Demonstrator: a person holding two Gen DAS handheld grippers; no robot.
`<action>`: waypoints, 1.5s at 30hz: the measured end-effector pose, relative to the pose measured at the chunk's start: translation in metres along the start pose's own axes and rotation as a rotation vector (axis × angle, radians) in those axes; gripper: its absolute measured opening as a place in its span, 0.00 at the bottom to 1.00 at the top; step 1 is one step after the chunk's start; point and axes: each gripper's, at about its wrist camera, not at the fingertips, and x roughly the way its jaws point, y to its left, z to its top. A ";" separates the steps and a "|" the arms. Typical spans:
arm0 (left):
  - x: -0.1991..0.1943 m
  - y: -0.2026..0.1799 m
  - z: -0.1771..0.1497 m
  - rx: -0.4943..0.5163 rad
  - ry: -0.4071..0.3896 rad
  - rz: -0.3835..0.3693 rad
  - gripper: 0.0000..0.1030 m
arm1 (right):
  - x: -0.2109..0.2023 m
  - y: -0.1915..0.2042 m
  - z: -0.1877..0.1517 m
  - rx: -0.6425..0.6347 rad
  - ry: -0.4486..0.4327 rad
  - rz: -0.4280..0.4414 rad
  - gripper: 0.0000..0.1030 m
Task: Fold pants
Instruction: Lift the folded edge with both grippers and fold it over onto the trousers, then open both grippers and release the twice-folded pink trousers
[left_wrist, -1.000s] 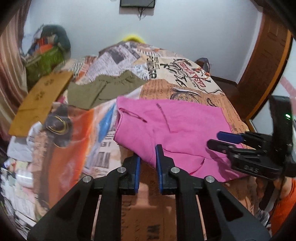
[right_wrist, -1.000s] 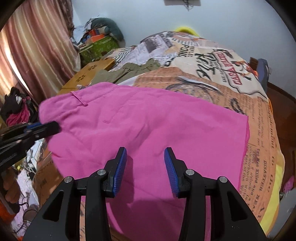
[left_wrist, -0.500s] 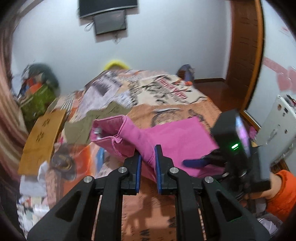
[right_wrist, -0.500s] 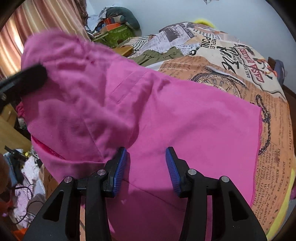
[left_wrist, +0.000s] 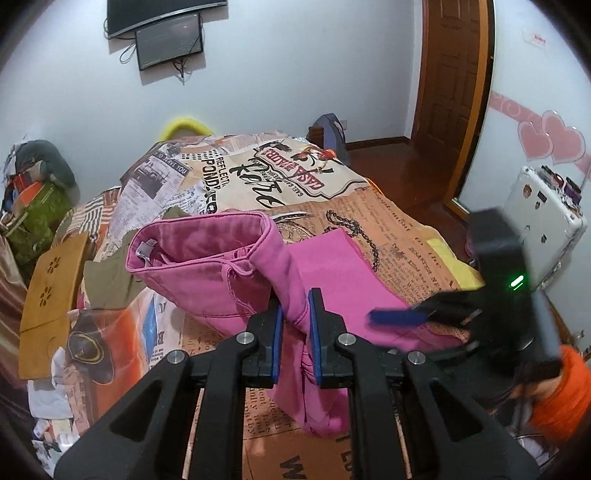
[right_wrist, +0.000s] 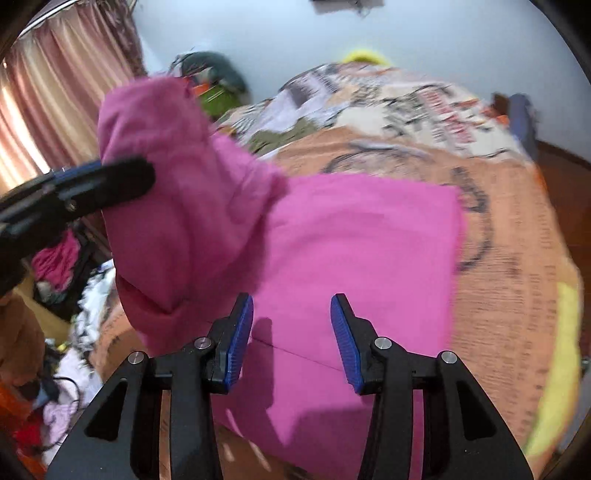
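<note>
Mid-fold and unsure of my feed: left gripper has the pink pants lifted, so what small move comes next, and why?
Probably carry the left gripper across and lower the raised waistband end of the pink cotton pants onto the flat part. Its jaws pinch fabric, and the open right gripper hovers over the flat half lying on the printed bedspread.

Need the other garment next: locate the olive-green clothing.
In the left wrist view the olive-green clothing lies left of centre on the bed, behind the lifted pink pants, beside the wooden board.
</note>
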 end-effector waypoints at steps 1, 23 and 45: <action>-0.001 -0.001 -0.001 0.002 0.000 -0.002 0.12 | -0.007 -0.005 -0.001 0.001 -0.007 -0.026 0.40; 0.038 -0.052 0.022 -0.008 0.065 -0.193 0.10 | -0.017 -0.054 -0.028 0.102 0.020 -0.069 0.40; 0.088 -0.105 -0.005 0.047 0.244 -0.302 0.10 | -0.020 -0.088 -0.052 0.169 0.041 -0.133 0.40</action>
